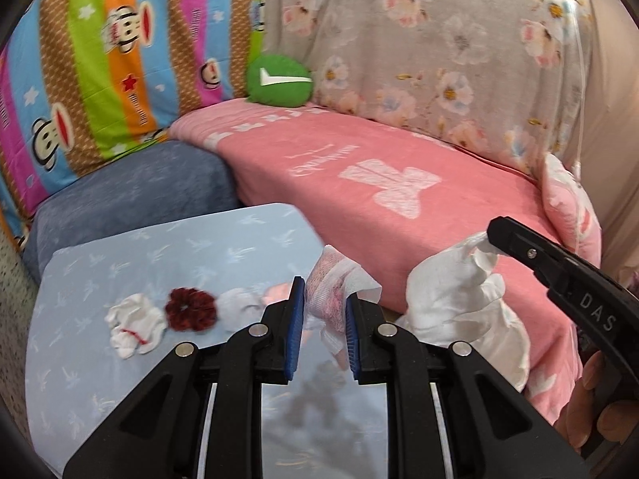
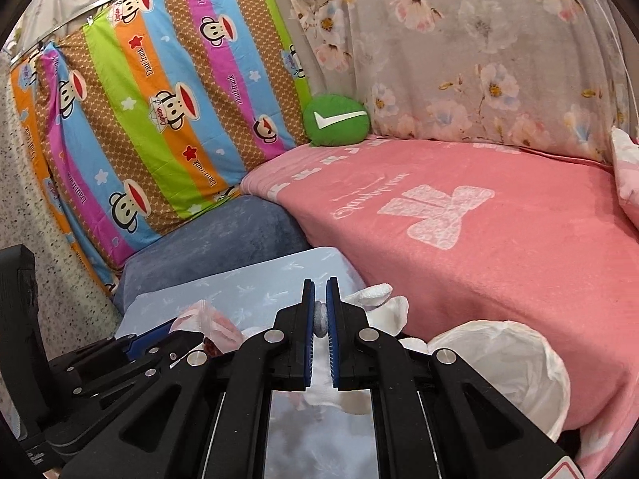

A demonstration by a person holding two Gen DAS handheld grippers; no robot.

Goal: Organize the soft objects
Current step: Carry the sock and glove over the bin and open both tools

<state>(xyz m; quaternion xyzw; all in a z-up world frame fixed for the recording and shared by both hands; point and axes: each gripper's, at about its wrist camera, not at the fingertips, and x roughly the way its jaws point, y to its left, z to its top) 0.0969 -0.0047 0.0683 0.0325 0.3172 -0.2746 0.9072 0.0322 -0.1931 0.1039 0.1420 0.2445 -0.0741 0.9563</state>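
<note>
White glove (image 1: 459, 303) pinched: right claw (image 2: 320, 319) | pink sock (image 1: 327, 295): left claw (image 1: 321, 311) | pink blanket (image 1: 399, 199)

left tool (image 1: 325, 319): clamped, something pinched | right tool (image 2: 320, 319): clamped, something pinched

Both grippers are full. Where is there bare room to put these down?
The pink blanket is widest open, from the green cushion to the white-lined bin. On the light blue pad, the far strip toward the blue cushion is bare. Its near middle is crowded: white sock, dark red scrunchie, more small cloth items.
</note>
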